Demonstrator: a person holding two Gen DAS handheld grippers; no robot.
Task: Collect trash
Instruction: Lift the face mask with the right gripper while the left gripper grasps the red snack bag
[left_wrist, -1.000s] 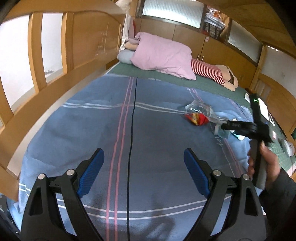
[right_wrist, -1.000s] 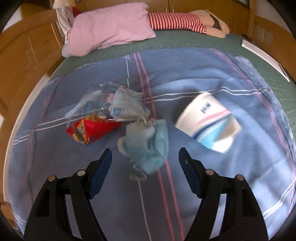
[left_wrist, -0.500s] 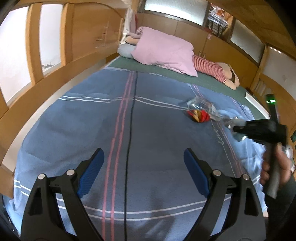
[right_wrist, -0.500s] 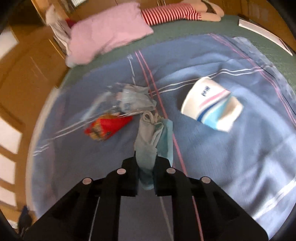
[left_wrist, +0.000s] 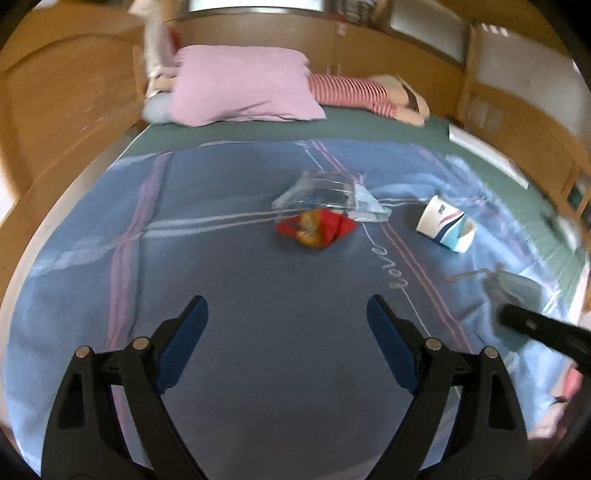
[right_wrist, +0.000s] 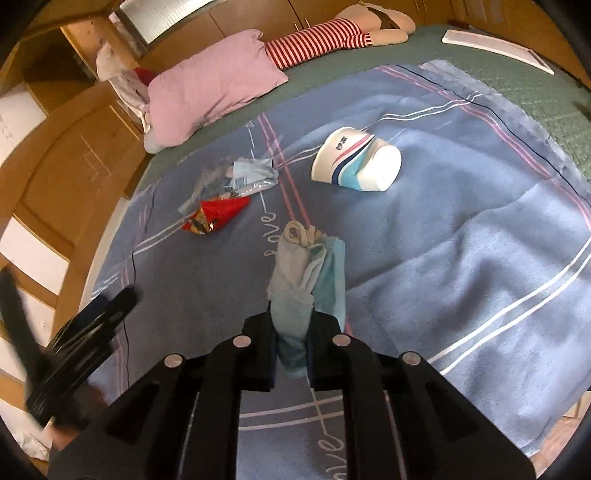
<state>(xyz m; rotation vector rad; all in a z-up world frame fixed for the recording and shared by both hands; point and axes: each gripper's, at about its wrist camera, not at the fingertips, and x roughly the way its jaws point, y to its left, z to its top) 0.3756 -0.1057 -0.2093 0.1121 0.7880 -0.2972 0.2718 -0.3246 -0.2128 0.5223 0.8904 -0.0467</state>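
the right gripper (right_wrist: 291, 347) has its fingers clenched on a crumpled face mask (right_wrist: 306, 273), which hangs forward from them above the blue blanket (right_wrist: 461, 258). their figure fell within the last second, so the fingers have just been closing, with the mask between them. the step in hand looks like carrying this first piece of trash away; no bin shows in either view, so where it goes cannot be told.

the left gripper (left_wrist: 288, 332) has its fingers released and wide, with nothing between them, pointing down at bare blanket. from it, the red snack wrapper (left_wrist: 314, 229) lies at about 12 o'clock, the clear plastic bag (left_wrist: 325, 192) just beyond and touching it, and the paper cup (left_wrist: 445, 229) on its side at about 1 o'clock, apart from both.

the next move probably calls for the left fingers to travel forward and drop over the wrapper, pinching low since it is thin and sits in soft pile. the bag may come up with it.

the surface is a bed, green sheet under the blanket, with a pink pillow (left_wrist: 240, 88) and a striped doll (left_wrist: 362, 92) at the head. wooden panelling surrounds it; the left view is blurred at the edges.
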